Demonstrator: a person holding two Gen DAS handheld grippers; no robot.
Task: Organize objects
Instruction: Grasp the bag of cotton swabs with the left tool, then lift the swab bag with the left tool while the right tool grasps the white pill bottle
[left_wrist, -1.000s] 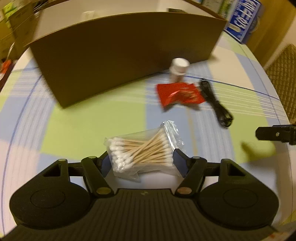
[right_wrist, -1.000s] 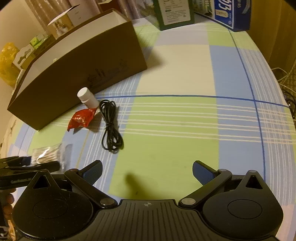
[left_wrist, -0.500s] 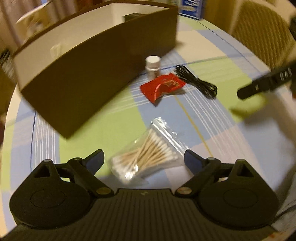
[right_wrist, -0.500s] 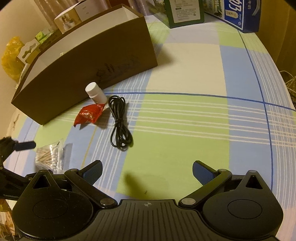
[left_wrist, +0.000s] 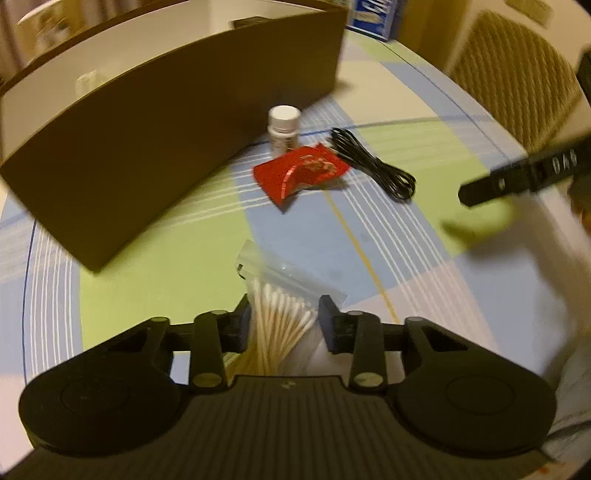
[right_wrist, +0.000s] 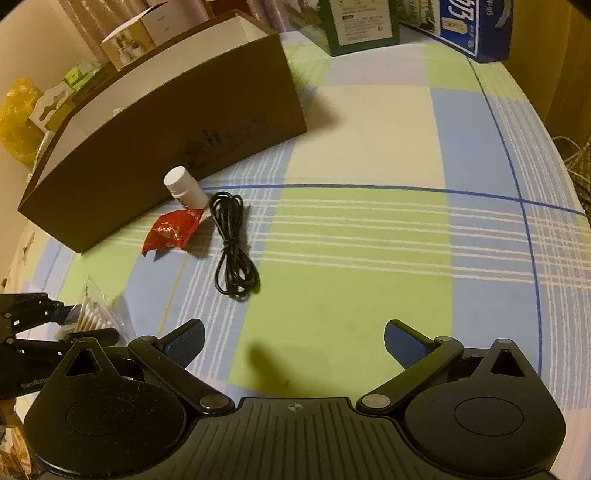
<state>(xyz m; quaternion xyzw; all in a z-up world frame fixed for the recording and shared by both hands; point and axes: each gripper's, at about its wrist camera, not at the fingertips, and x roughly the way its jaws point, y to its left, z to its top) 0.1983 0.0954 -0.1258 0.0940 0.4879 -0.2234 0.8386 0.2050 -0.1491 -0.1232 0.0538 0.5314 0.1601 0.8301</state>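
Note:
My left gripper (left_wrist: 284, 314) is shut on a clear bag of cotton swabs (left_wrist: 280, 295), low over the checked tablecloth (left_wrist: 166, 266). Ahead of it lie a red packet (left_wrist: 301, 173), a white pill bottle (left_wrist: 283, 125) and a coiled black cable (left_wrist: 373, 166), all beside the long brown box (left_wrist: 147, 129). My right gripper (right_wrist: 293, 343) hangs open and empty above the cloth, with the cable (right_wrist: 234, 247), red packet (right_wrist: 171, 230) and bottle (right_wrist: 184, 186) ahead to its left. The swab bag (right_wrist: 96, 317) shows at the right wrist view's left edge.
A blue carton (right_wrist: 476, 26) and a green box (right_wrist: 360, 22) stand at the table's far edge. More cartons (right_wrist: 129, 40) and a yellow bag (right_wrist: 18, 122) sit behind the brown box. A wicker chair (left_wrist: 517, 74) stands past the right edge.
The left gripper opened wide half a second ago and has since shut on the swab bag, which has turned lengthwise between the fingers. The right gripper has drifted slightly forward, still open.

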